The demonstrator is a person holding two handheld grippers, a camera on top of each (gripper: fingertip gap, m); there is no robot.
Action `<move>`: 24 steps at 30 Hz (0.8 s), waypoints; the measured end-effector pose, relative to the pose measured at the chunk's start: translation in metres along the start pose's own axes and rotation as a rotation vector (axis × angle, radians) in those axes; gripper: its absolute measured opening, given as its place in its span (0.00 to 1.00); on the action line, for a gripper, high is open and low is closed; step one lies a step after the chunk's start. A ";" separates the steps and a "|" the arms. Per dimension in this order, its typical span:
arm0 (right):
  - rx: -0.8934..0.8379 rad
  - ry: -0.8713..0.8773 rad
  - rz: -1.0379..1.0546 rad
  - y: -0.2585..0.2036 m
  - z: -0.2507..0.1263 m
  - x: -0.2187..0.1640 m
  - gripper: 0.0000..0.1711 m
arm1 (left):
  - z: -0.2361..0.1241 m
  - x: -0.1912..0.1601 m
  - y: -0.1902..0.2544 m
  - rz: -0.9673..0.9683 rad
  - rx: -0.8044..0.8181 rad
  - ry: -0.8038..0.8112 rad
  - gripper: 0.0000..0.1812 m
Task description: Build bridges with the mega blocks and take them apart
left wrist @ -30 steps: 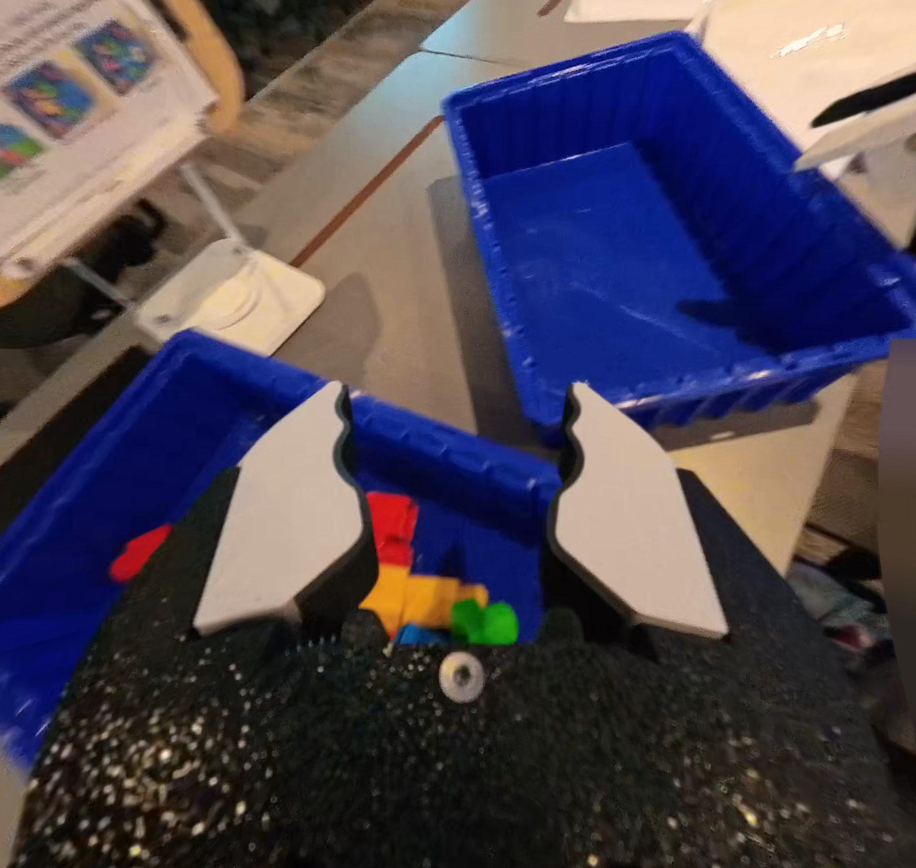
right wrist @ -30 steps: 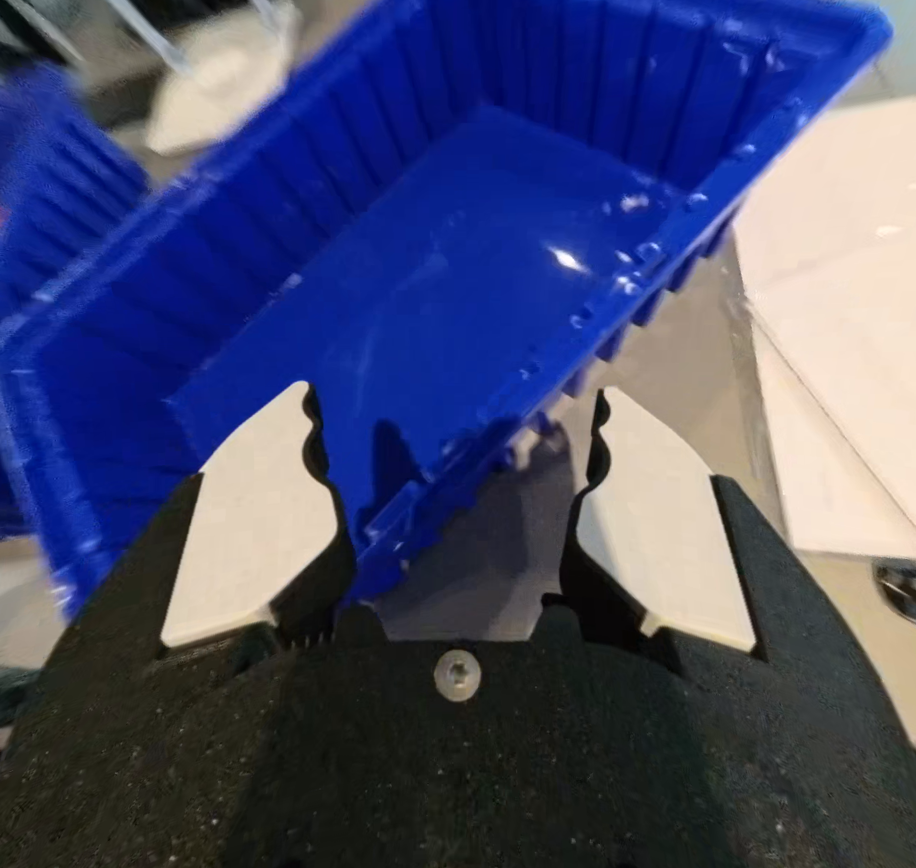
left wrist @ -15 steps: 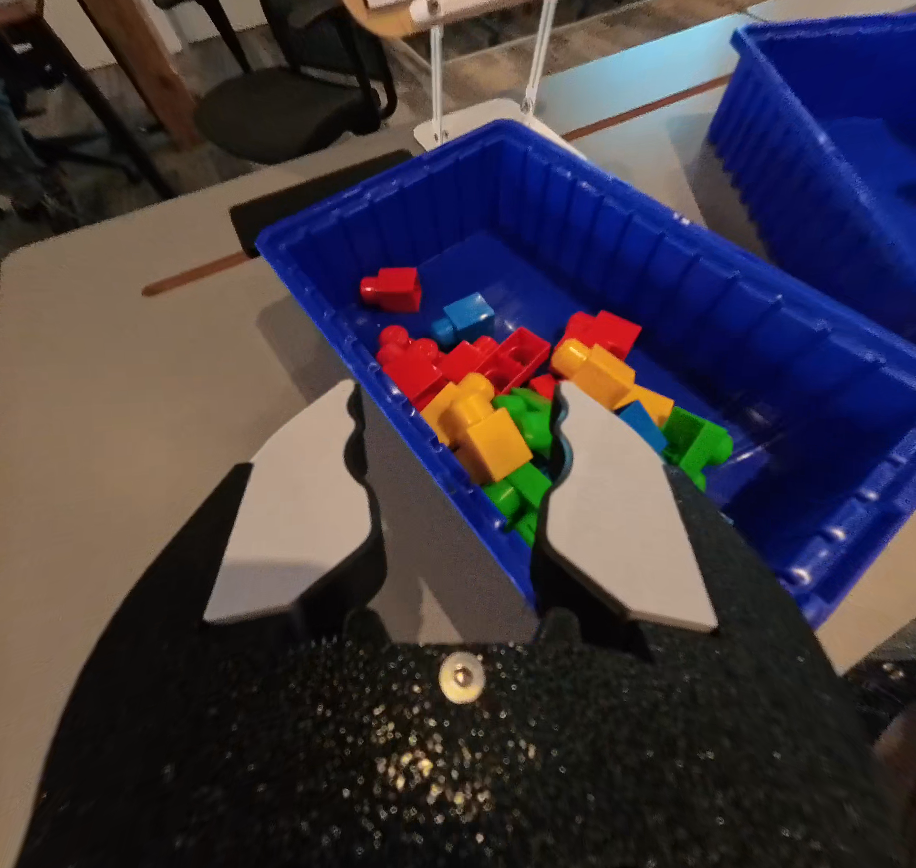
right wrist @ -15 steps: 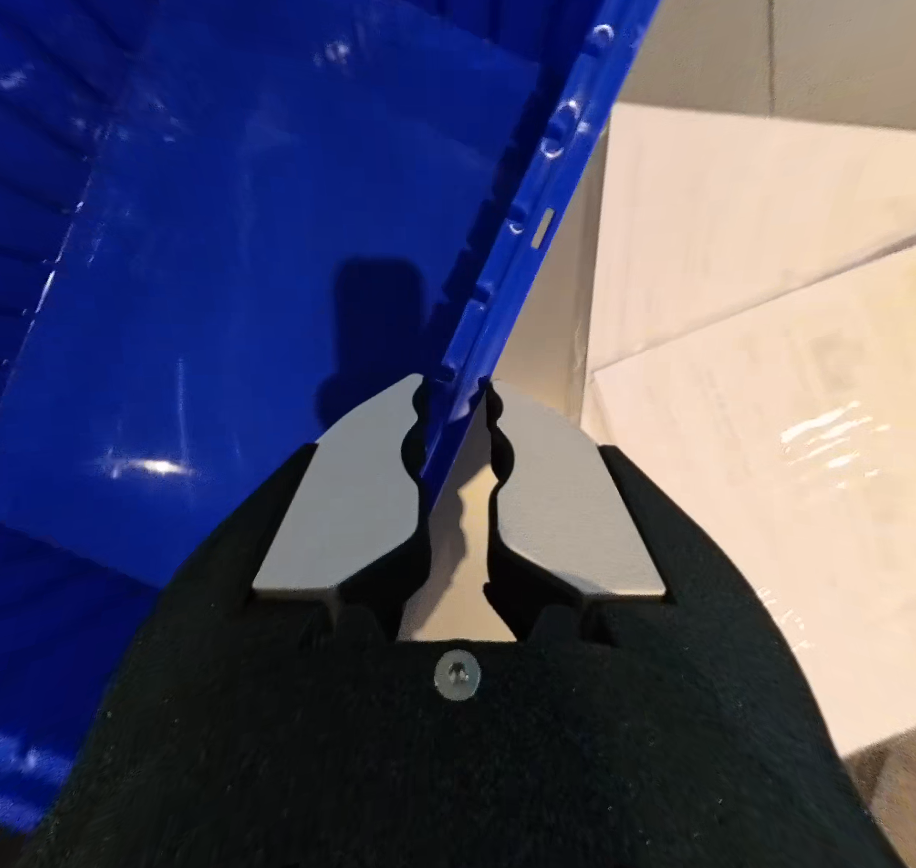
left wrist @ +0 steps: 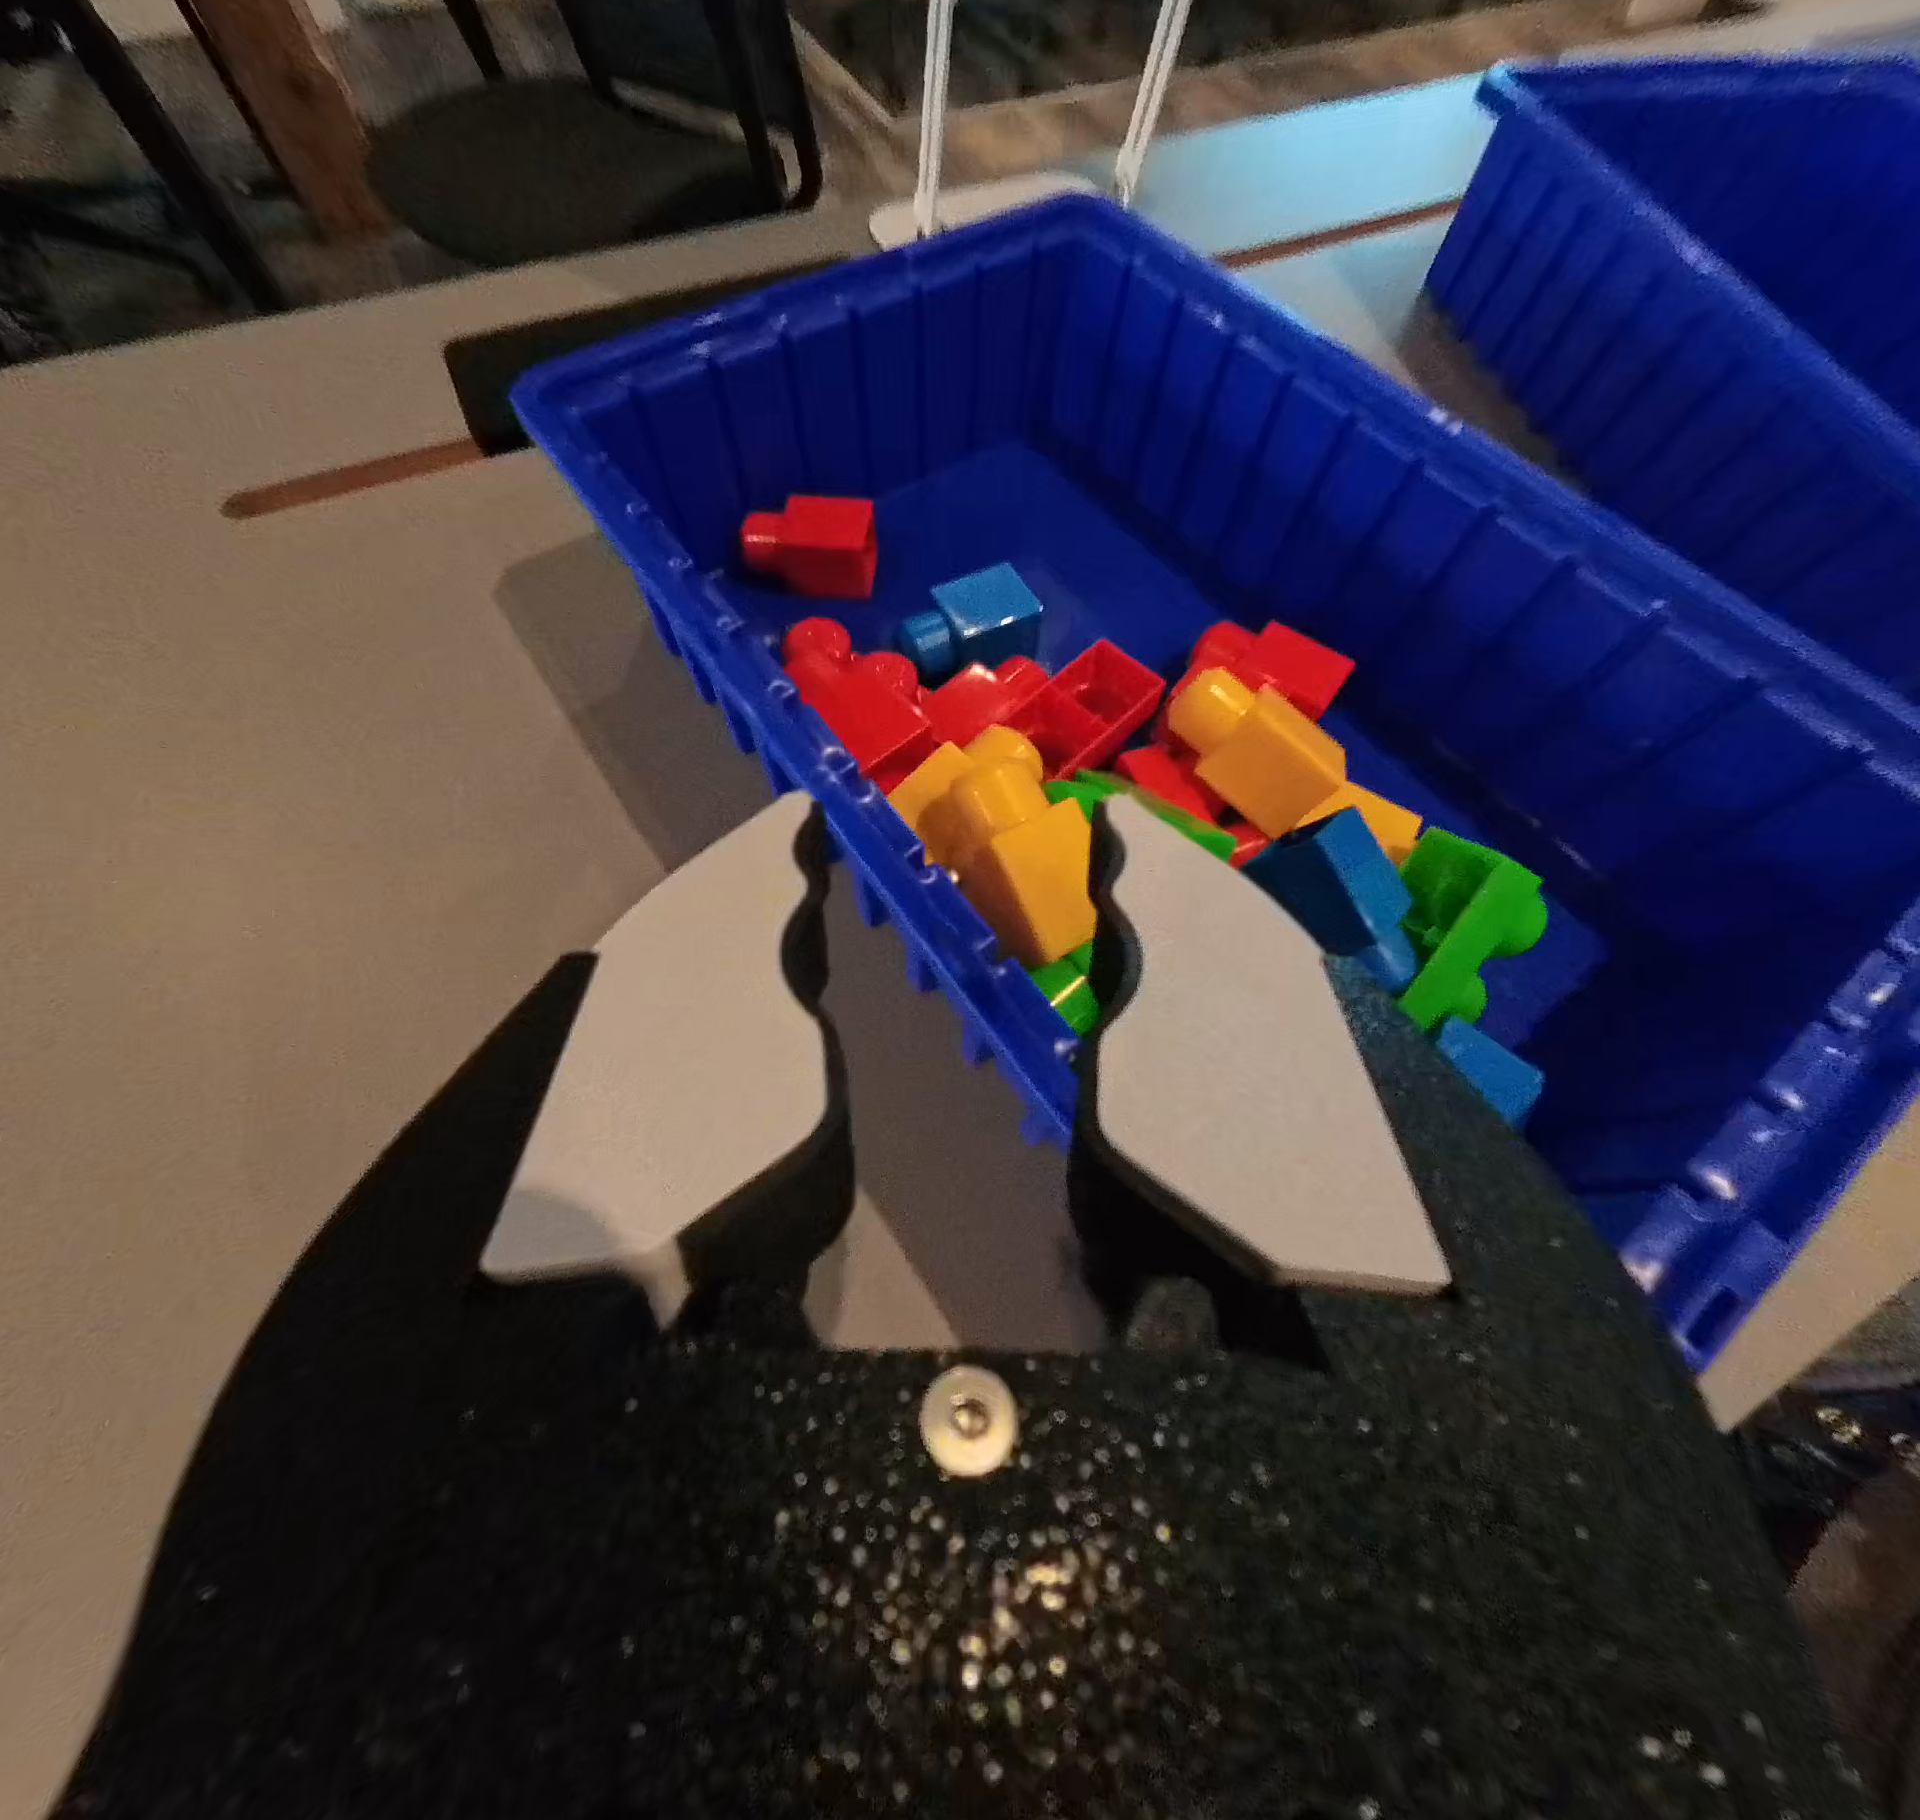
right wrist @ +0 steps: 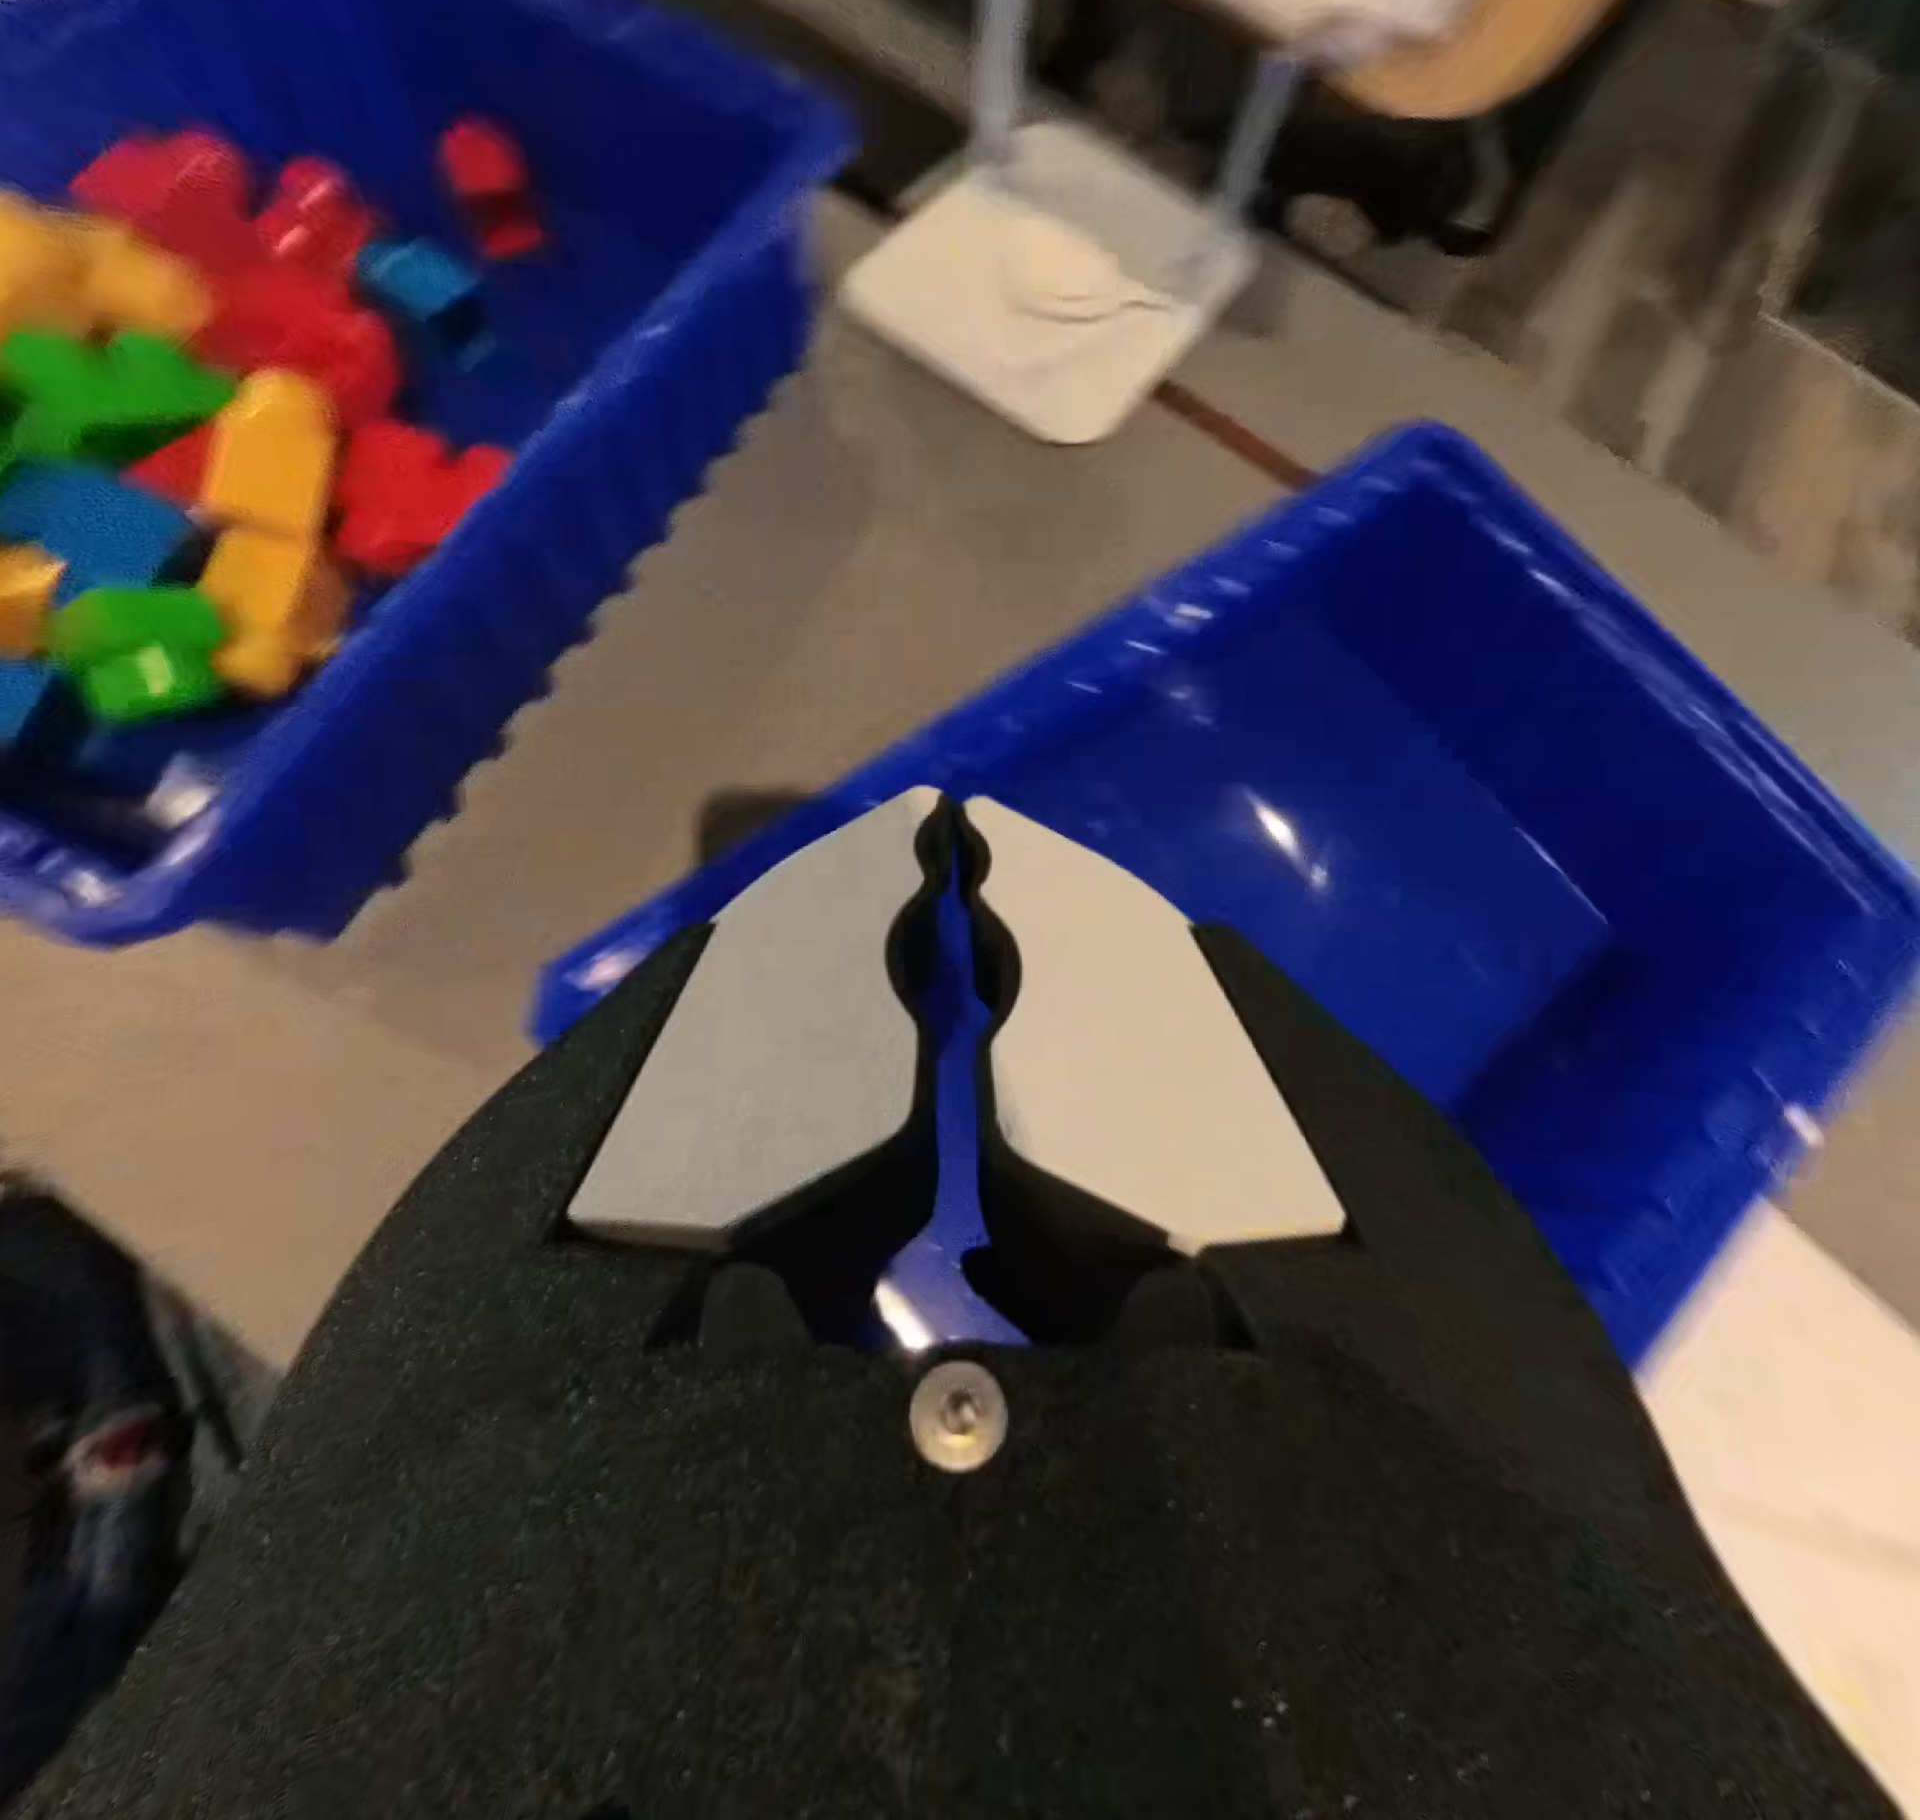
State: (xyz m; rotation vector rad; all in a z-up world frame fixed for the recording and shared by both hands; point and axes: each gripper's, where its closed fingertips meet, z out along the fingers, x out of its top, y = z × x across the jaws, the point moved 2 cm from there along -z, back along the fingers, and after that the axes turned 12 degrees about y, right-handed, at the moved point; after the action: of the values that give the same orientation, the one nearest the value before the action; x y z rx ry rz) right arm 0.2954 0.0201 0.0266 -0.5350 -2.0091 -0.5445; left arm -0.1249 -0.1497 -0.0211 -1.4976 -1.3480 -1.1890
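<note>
A blue bin point(left wrist: 1351, 523) holds several loose mega blocks: a yellow one point(left wrist: 1018, 866), a red one point(left wrist: 816, 544), a blue one point(left wrist: 977, 617) and a green one point(left wrist: 1465, 908). My left gripper point(left wrist: 956, 830) is open and straddles this bin's near left wall, with one finger outside and one over the blocks. My right gripper point(right wrist: 948, 806) is shut on the wall of a second, empty blue bin point(right wrist: 1403, 835). The block bin point(right wrist: 582, 482) and its blocks point(right wrist: 260, 482) show blurred at the upper left of the right wrist view.
The empty bin point(left wrist: 1714, 243) stands to the right of the block bin on a grey table point(left wrist: 260, 835). A white stand base point(right wrist: 1049, 305) sits behind the bins. White paper point(right wrist: 1818, 1458) lies by the empty bin. Chairs stand beyond the table. One gripper's finger ends stand about 45 centimeters off the other's.
My left gripper's jaws have narrowed around the block bin's wall. My right gripper has closed fully on the empty bin's wall, and its view has swung toward the block bin.
</note>
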 end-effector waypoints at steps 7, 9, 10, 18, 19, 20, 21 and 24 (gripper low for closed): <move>0.376 -0.169 -0.008 -0.134 0.114 0.008 0.18 | 0.002 -0.017 0.012 -0.083 -0.064 -0.104 0.52; 0.333 -0.216 0.023 -0.135 0.139 0.009 0.45 | 0.010 -0.027 0.014 -0.119 -0.092 -0.176 0.56; 0.338 -0.251 0.072 -0.137 0.148 0.008 0.55 | 0.012 -0.030 0.014 -0.119 -0.095 -0.192 0.56; 0.421 -0.534 0.352 -0.160 0.174 -0.025 0.18 | -0.009 -0.042 -0.002 -0.190 -0.089 -0.141 0.55; 0.406 -0.532 0.394 -0.161 0.175 -0.024 0.16 | -0.013 -0.044 -0.004 -0.216 -0.095 -0.137 0.53; 0.410 -0.514 0.435 -0.164 0.177 -0.023 0.15 | -0.018 -0.045 -0.006 -0.231 -0.092 -0.130 0.52; 0.417 -0.492 0.471 -0.169 0.179 -0.021 0.14 | -0.022 -0.046 -0.010 -0.235 -0.077 -0.115 0.52; 0.449 -0.409 0.598 -0.192 0.189 -0.011 0.13 | -0.042 -0.046 -0.028 -0.242 -0.001 -0.052 0.50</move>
State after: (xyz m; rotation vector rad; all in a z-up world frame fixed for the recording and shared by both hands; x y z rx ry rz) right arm 0.0610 -0.0278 -0.0985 -0.9646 -2.1111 0.4025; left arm -0.1580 -0.1982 -0.0560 -1.4038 -1.5985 -1.3070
